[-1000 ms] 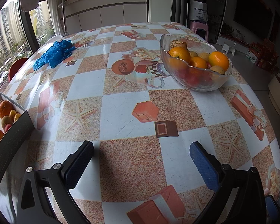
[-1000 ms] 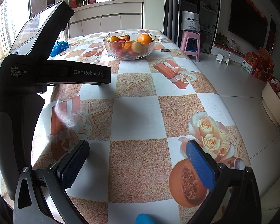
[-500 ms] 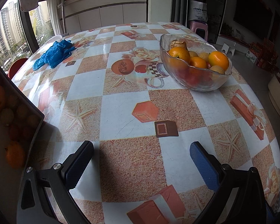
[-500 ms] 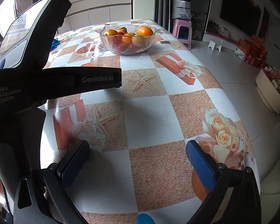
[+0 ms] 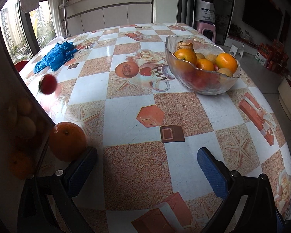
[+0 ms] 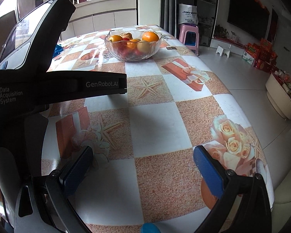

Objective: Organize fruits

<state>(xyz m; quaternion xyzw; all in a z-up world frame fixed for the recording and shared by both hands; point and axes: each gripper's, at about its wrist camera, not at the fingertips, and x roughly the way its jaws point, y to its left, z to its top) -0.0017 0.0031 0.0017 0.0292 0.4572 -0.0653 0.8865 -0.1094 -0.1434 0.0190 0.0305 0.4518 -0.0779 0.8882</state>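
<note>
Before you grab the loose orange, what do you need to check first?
1. Left gripper open: ok.
2. Right gripper open and empty: ok.
3. Orange lying still on the table: cannot tell.
4. Orange between the left fingers: not ok, it sits outside the left finger.
5. Red fruit settled: cannot tell, it looks blurred.
6. Room left in the glass bowl: ok, though fairly full.

Both views look forward and down from just behind their own tongs, low over the table (image 5: 130, 116). The left view has the glass bowl (image 5: 201, 81) near, ahead and right of its tongs. The right view sits farther back, the bowl (image 6: 132, 53) far ahead; both share bowl and tabletop.
</note>
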